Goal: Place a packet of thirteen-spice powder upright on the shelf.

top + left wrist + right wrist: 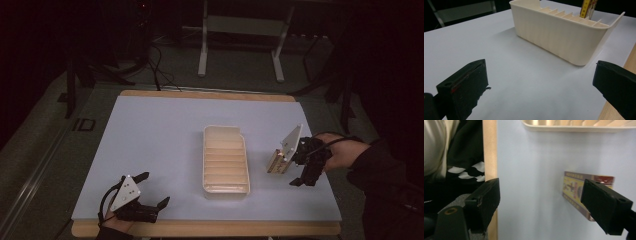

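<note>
High view first: a cream tray [226, 186] with thin walls inside sits in the middle of the pale blue table [160, 135]. A small yellow and brown box [276, 162] lies on the table just to the right of the tray. The right gripper [296, 167] is beside the box, with its jaws wide apart and nothing held. In the right gripper view, one jaw is in front of the box [574, 187]; I cannot tell if it touches. The left gripper [154, 189] rests near the front left edge, wide open and holding nothing.
</note>
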Demonstrator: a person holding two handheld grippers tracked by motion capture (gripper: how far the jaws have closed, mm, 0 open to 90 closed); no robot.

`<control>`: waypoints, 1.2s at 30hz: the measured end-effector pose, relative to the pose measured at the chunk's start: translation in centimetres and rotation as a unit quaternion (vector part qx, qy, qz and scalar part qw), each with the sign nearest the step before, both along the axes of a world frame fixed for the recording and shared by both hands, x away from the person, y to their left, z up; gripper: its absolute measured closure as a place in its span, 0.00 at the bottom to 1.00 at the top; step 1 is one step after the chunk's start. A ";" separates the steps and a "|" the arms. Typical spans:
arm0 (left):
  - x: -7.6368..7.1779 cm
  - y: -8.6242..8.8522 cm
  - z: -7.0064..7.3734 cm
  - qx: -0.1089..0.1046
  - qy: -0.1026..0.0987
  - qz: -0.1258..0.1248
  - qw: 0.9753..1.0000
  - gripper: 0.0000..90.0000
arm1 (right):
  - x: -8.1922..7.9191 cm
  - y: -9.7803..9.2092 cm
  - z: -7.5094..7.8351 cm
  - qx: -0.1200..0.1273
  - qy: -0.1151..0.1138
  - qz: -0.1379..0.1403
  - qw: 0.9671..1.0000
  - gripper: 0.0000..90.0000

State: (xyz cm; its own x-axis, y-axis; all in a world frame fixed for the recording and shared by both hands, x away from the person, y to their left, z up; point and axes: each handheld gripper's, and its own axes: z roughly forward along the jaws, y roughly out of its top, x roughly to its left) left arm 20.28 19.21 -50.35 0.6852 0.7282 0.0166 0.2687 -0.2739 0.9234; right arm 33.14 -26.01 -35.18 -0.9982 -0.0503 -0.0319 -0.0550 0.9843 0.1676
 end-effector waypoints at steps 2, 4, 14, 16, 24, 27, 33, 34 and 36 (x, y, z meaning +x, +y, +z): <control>0.0 0.0 0.0 0.001 0.001 0.000 1.000 0.00 | 0.2 0.0 0.1 0.002 0.000 0.000 1.000 0.20; 0.0 0.0 0.0 0.001 0.002 -0.001 1.000 0.00 | 0.7 0.0 0.3 -0.001 -0.007 -0.003 1.000 0.21; 0.0 0.0 0.0 0.001 0.002 -0.002 1.000 0.00 | 3.7 -1.0 -0.2 -0.001 -0.027 -0.031 0.999 0.25; 0.0 0.1 0.0 0.000 0.001 0.000 1.000 0.00 | 4.2 -1.1 -0.4 0.001 -0.030 -0.038 0.999 0.26; 0.0 0.0 -0.1 0.003 0.003 0.000 1.000 0.00 | 5.9 -1.5 -1.6 -0.009 -0.027 -0.057 0.998 0.31; 0.0 0.2 0.0 -0.001 0.002 0.005 1.000 0.00 | 6.4 -1.4 -2.2 -0.022 -0.024 -0.063 0.997 0.35; 0.0 0.1 -0.1 0.002 0.003 0.002 1.000 0.00 | 6.9 -1.0 -3.5 -0.026 -0.007 -0.059 0.998 0.40; 0.0 0.1 -0.1 0.003 0.003 0.001 1.000 0.00 | 7.0 -1.0 -3.6 -0.026 -0.004 -0.060 0.998 0.41; 0.0 0.1 -0.1 0.003 0.003 0.001 1.000 0.00 | 7.0 -0.8 -4.1 -0.031 0.001 -0.060 0.998 0.44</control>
